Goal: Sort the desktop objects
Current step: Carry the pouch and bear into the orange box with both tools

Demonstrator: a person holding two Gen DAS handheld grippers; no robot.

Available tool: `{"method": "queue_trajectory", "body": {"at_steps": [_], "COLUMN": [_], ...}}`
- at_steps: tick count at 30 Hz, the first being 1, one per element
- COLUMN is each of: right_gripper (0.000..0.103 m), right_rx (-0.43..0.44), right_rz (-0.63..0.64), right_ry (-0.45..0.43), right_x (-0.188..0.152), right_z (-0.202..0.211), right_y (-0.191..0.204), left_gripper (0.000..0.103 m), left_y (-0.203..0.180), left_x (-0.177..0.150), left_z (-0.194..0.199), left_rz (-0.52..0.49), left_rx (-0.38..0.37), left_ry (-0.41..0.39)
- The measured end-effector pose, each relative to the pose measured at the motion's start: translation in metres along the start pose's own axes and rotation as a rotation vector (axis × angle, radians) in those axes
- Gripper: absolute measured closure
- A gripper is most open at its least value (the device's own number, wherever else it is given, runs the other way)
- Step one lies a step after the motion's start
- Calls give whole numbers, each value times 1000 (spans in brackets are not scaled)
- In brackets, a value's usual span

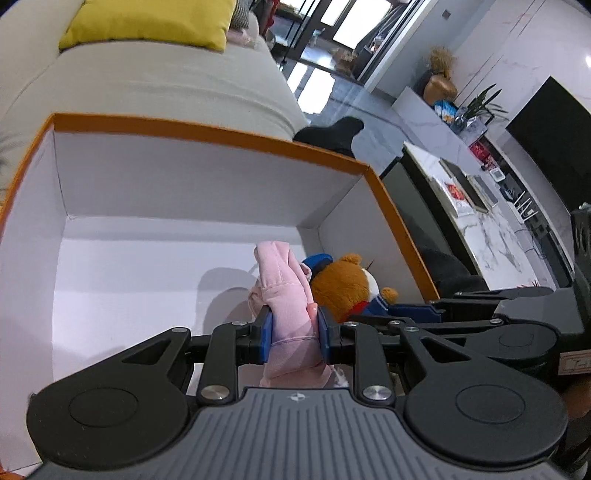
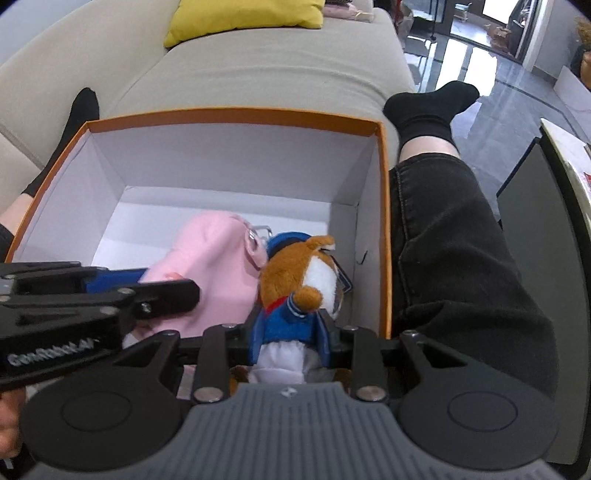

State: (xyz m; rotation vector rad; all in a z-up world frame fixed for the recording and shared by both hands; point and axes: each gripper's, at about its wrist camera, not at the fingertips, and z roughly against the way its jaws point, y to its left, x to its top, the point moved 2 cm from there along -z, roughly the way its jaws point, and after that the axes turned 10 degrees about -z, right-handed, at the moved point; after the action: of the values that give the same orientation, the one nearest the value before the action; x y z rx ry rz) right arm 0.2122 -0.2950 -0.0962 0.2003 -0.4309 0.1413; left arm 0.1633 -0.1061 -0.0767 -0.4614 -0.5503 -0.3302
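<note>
An orange box (image 1: 207, 129) with white inside walls lies open below both grippers. My left gripper (image 1: 293, 328) is shut on a pink cloth item (image 1: 284, 291), which hangs down into the box. Beside it on the right is a brown plush bear (image 1: 343, 284) in a blue jacket and cap. In the right wrist view my right gripper (image 2: 290, 332) is shut on the plush bear (image 2: 306, 273) at its blue body, low inside the box (image 2: 236, 114) near the right wall. The pink cloth item (image 2: 210, 258) touches the bear's left side, with one of the left gripper's fingers (image 2: 166, 295) across it.
A beige sofa (image 2: 258, 74) with a yellow cushion (image 2: 243, 14) is behind the box. A person's leg in black trousers (image 2: 461, 240) and black sock (image 2: 428, 107) runs along the box's right side. A marble-topped table (image 1: 480, 221) with books stands to the right.
</note>
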Motion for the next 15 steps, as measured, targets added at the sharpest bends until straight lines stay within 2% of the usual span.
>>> {"method": "queue_trajectory", "body": {"at_steps": [3,6,9,15], "right_gripper": [69,69,69,70], "right_rx": [20,23,38,47], "right_rz": [2,16,22,21], "right_ry": [31,19,-9,-109], "right_x": [1,3,7,17], "right_z": [2,10,23,40], "right_y": [-2,-6,-11,-20], "left_gripper": [75,75,75,75], "left_y": [1,-1,-7,-30], "left_x": [-4,-5,-8,-5], "left_z": [-3,-3,-3,-4], "left_rz": [22,16,-9,-80], "left_rx": [-31,-31,-30,20], "left_ry": [23,22,32,60]}}
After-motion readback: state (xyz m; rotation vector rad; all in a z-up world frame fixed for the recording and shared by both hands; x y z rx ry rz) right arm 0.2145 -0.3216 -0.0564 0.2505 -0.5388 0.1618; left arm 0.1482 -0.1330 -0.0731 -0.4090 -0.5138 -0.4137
